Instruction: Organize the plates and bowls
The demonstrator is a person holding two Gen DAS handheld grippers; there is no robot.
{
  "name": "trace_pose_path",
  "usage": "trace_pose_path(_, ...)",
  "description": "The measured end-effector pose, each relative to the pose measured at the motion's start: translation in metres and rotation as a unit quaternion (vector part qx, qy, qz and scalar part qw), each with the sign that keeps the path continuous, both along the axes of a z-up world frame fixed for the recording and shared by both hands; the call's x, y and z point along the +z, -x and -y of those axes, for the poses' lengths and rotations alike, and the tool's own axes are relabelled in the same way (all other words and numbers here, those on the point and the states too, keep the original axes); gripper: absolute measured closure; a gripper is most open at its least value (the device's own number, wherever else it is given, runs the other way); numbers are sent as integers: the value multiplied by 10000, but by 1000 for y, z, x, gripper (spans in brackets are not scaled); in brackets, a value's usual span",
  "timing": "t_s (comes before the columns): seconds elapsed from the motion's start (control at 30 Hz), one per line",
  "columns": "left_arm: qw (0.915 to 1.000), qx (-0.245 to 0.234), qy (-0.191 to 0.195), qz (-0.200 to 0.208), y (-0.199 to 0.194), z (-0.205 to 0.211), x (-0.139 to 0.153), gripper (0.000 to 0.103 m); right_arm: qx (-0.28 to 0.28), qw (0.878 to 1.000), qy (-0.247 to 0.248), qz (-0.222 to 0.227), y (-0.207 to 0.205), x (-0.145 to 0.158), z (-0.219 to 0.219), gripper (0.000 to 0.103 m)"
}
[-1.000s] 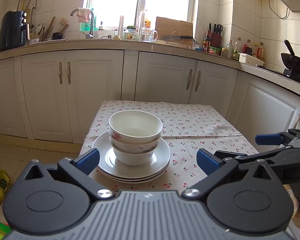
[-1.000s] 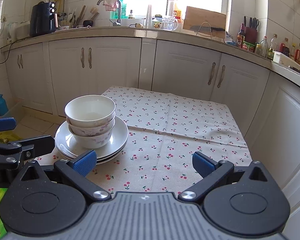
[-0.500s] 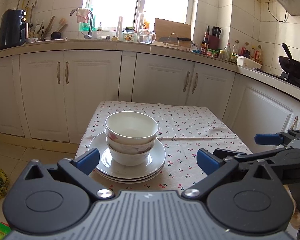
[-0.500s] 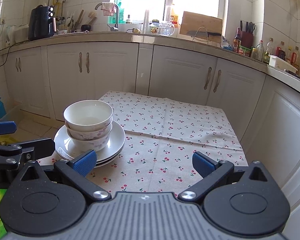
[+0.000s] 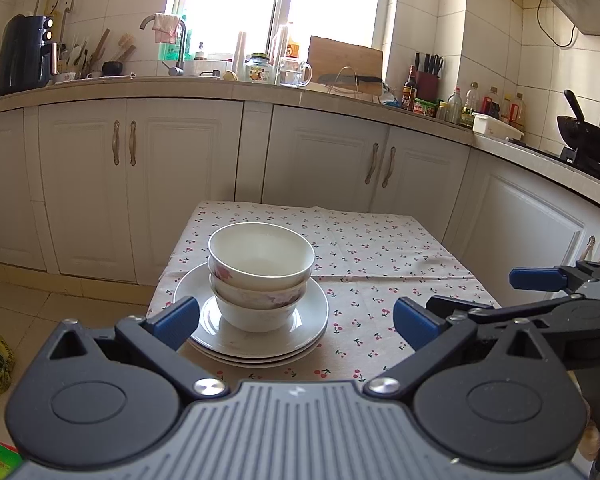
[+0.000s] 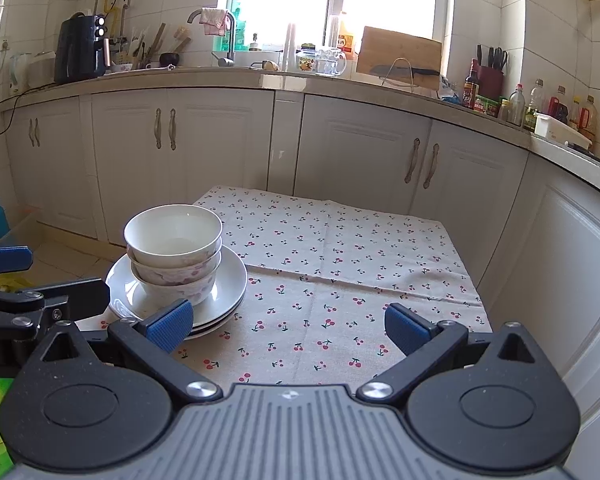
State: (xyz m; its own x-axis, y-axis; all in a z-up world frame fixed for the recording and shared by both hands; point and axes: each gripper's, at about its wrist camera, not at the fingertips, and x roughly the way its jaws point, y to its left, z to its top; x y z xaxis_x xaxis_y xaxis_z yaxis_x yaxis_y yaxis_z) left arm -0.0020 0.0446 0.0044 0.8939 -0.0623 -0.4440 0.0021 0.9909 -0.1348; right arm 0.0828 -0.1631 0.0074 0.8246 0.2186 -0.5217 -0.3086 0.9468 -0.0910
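On the left half of the bench (image 5: 380,264), near its front edge, the bowls (image 5: 261,276) sit nested three deep, the top one plain white inside and the lower ones showing pink flowers on their sides. They stand upright in the middle of the plates (image 5: 256,340), a stack of what looks like three white ones whose rims line up closely. Nothing leans, and no other dish shows on the cherry-print cloth (image 6: 340,280), whose right half lies bare. Judged from this, the sorting looks finished or very nearly so: bowls with bowls, plates with plates, all in one pile. What could remain is at most carrying the pile elsewhere, and the pictures do not say whether that is wanted. The left tool (image 5: 296,322) hangs in front of the pile, short of it, its blue pads spread wide and gripping nothing; the pile shows between them without contact. The right tool (image 6: 288,326) is level with it on the other side, pointed at the bare cloth, likewise spread wide and empty, with the pile off to its left. Each tool shows at the edge of the other's view, so they are held side by side, near but apart, both low and roughly level over the front edge.
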Motion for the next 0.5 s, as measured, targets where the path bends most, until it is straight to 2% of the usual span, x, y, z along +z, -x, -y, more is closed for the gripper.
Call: trace_pose_path(0.5, 10000, -4, 55, -14, -1, -1, -1, 1, -57, 9999, 52, 65, 1, 1, -1, 0)
